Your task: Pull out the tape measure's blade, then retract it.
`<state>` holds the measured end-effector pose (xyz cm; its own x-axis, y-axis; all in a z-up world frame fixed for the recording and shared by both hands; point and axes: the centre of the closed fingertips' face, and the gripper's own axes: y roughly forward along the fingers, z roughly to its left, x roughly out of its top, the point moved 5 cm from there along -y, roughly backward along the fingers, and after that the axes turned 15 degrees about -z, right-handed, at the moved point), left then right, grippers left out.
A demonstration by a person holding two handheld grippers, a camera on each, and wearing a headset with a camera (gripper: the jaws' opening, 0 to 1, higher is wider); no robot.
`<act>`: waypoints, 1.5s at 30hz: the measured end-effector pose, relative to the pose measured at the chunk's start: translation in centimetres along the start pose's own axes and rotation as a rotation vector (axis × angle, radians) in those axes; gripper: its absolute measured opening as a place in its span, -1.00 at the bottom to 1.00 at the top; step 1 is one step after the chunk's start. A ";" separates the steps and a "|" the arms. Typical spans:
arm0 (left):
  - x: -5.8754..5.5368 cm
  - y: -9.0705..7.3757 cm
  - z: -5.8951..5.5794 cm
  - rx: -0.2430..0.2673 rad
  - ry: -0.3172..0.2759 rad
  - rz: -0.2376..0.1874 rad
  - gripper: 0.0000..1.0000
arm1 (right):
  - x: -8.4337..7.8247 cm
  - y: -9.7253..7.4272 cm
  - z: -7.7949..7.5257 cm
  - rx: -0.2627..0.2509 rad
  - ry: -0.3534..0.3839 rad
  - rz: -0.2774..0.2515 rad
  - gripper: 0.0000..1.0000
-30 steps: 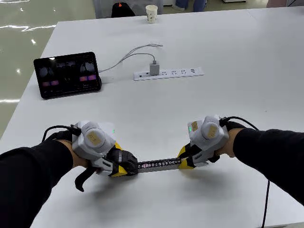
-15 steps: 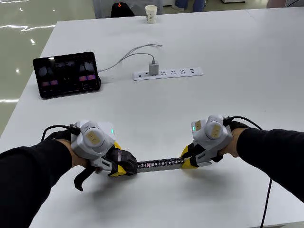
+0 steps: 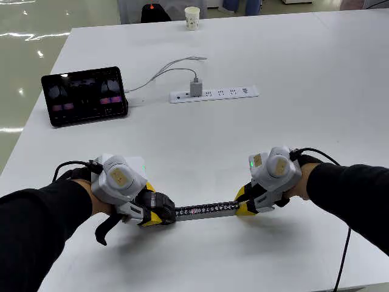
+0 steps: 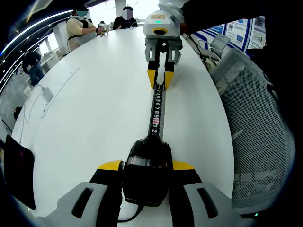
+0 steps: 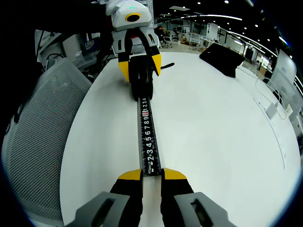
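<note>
Both jaws closed: left gripper (image 4: pixel 146 166) on tape measure (image 4: pixel 147 177), right gripper (image 5: pixel 151 175) on blade (image 5: pixel 147 135) tip; tablet (image 3: pixel 85 95), power strip (image 3: pixel 214 93) well beyond

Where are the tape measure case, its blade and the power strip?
tape measure case (image 4: pixel 147 165): left gripper view, top of the black housing.
blade (image 5: pixel 147 137): right gripper view, numbered face at mid-length.
power strip (image 3: pixel 228 92): head view, white socket face.

A broad white surface (image 3: pixel 292 67) on a glossy floor (image 3: pixel 36 36) carries a dark tablet (image 3: pixel 84 95), a power strip (image 3: pixel 213 93) and a paper cup (image 3: pixel 192 17), with a mesh chair (image 4: pixel 255 118) near its edge.
</note>
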<state>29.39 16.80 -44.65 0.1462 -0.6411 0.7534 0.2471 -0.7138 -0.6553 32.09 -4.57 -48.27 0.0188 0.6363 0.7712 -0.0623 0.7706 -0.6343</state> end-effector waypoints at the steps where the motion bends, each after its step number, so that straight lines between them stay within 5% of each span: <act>1: 0.0 0.0 0.0 0.000 0.000 0.000 -0.37 | 0.0 0.0 0.0 0.001 -0.001 0.001 -0.80; 45: 0.0 0.0 0.0 0.002 -0.001 -0.001 -0.37 | -2.1 -3.1 -0.2 -0.012 0.022 0.029 -0.80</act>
<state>29.37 16.81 -44.62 0.1470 -0.6404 0.7539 0.2493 -0.7136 -0.6548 32.42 -8.31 -47.95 0.0392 0.6588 0.7513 -0.0508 0.7523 -0.6569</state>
